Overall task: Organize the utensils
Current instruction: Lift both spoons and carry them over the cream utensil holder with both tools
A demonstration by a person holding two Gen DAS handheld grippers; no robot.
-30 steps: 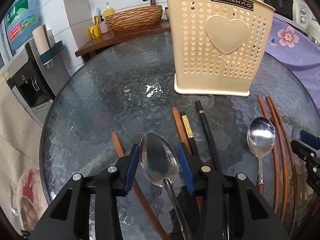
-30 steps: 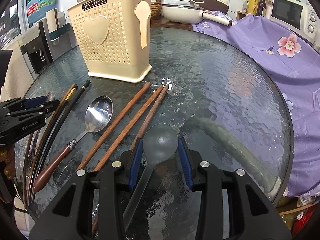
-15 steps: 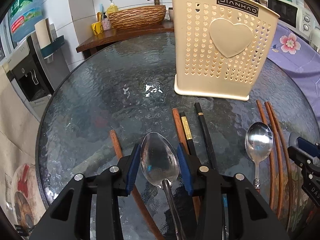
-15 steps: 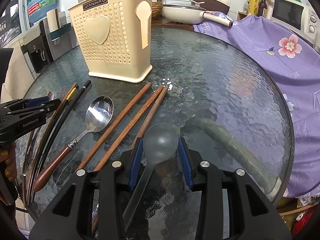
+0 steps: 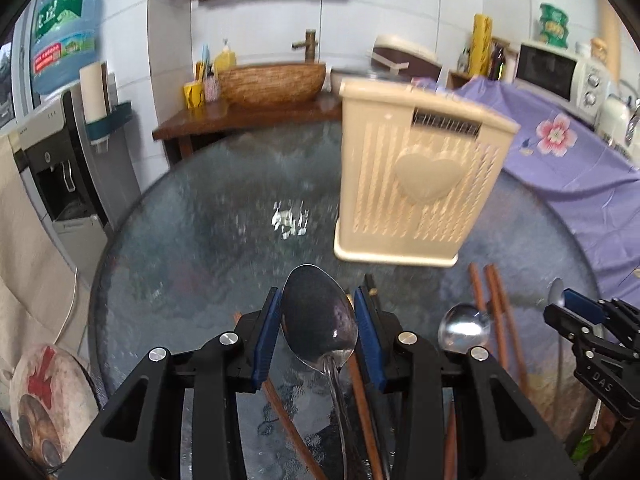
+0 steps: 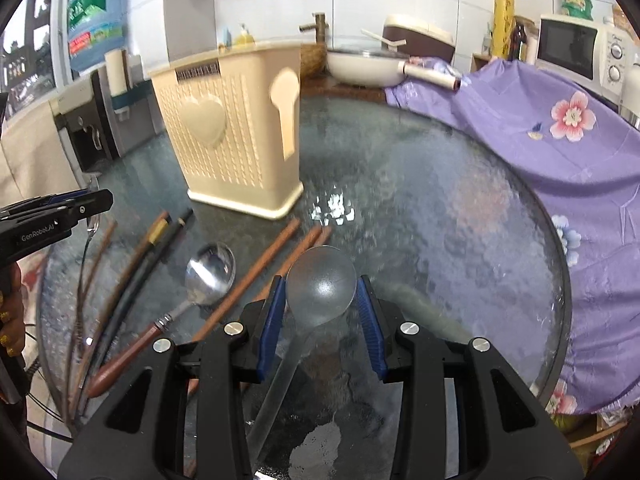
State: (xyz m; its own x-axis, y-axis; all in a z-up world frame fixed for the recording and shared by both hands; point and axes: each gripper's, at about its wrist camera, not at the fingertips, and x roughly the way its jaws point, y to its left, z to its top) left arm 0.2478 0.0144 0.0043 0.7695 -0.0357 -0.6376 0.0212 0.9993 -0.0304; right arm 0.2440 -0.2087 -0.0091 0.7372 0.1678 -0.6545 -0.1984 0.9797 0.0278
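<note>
Little is sorted yet: the left gripper (image 5: 316, 330) clamps a shiny steel spoon (image 5: 318, 318), the right gripper (image 6: 321, 318) a frosted translucent spoon (image 6: 320, 294). The cream perforated plastic holder (image 6: 236, 136) stands upper left, brown wooden chopsticks (image 6: 256, 270) lying below.

Each tool, the left tool (image 5: 317, 334) and the right tool (image 6: 321, 322), has matte black angular arms, ribbed blue finger pads (image 5: 264, 339) and round silver screws (image 6: 409, 328). White lettering marks their black sides.
</note>
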